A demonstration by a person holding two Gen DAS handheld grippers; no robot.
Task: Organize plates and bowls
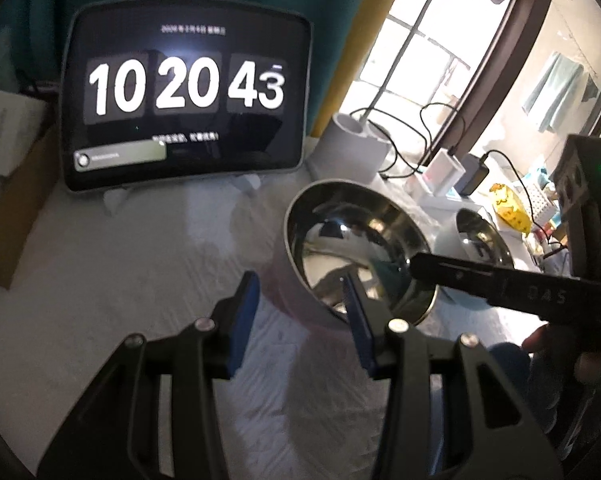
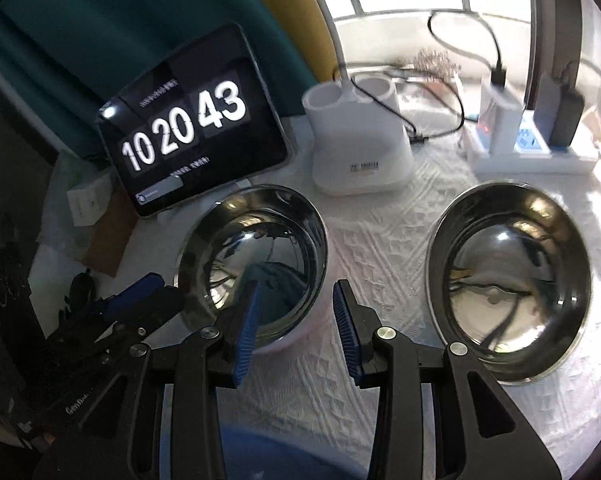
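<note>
Two shiny steel bowls stand on a white cloth. The left bowl (image 2: pixel 256 256) (image 1: pixel 356 248) appears to sit in a pale pink bowl (image 2: pixel 284 342) (image 1: pixel 290 300). The right bowl (image 2: pixel 508 284) (image 1: pixel 480 240) stands apart from it. My left gripper (image 1: pixel 300 316) is open, its right finger over the near rim of the left bowl. My right gripper (image 2: pixel 296 320) is open, its jaws on either side of the left bowl's near right rim. The right gripper's finger (image 1: pixel 500 284) reaches in over that bowl. The left gripper (image 2: pixel 136 300) shows at the bowl's left side.
A tablet clock (image 1: pixel 188 96) (image 2: pixel 188 124) stands at the back. A white two-cup holder (image 2: pixel 356 148) (image 1: pixel 352 148), chargers with cables (image 2: pixel 520 128) and a cardboard box (image 1: pixel 12 208) sit around it. The white cloth (image 2: pixel 380 240) covers the table.
</note>
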